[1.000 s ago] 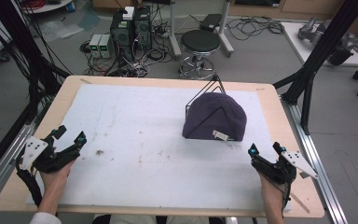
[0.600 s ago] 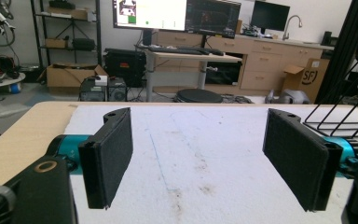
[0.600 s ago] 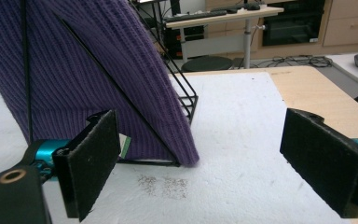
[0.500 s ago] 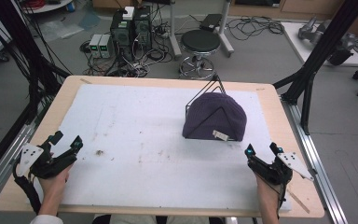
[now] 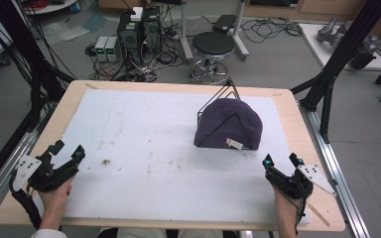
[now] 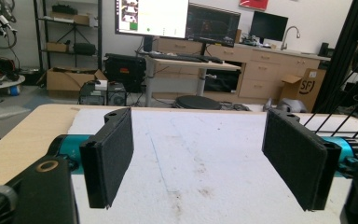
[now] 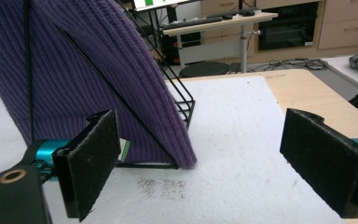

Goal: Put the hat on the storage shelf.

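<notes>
Progress: nothing begun; your purple beanie (image 5: 229, 124) sits untouched over its wire stand (image 5: 217, 97) on the bench (image 5: 287, 106).
Left hand-held gripper (image 5: 65, 152): jaws wide, empty.
Right hand-held gripper (image 5: 282, 160): jaws wide, empty, near the beanie.

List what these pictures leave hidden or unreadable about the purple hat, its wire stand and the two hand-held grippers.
- Purple hat: its far side is hidden by its own bulk in the high view; the top is cut off by the upper edge in the right gripper view.
- Wire stand: mostly covered by the hat.
- White label: too small to read.
- Left hand-held gripper and right hand-held gripper: bodies cut off by the bottom edge.
</notes>
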The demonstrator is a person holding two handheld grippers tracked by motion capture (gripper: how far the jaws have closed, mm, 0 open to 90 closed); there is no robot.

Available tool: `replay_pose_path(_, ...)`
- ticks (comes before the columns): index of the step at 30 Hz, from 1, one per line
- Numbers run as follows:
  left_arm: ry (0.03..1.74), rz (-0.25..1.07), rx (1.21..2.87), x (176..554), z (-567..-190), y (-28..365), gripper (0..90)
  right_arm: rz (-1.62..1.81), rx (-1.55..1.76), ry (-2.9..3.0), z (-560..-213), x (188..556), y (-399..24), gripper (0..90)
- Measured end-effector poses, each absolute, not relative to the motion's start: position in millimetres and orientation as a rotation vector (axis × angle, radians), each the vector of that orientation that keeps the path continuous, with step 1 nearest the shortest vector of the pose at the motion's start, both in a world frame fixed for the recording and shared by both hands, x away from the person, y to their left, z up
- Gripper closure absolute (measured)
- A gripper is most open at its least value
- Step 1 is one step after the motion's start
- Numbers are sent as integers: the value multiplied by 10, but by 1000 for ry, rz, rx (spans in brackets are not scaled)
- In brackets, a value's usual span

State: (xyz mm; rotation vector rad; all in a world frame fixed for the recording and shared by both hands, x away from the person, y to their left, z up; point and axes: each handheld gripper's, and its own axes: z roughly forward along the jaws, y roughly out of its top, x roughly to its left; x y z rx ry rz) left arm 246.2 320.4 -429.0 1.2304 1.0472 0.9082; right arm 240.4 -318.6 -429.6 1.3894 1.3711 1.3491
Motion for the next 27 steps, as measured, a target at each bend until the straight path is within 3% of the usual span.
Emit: replay_pose_path(27,1043,880,1260,2478,-4330,3182,259,1343,1384,1392,-4314,2401,-3186,114)
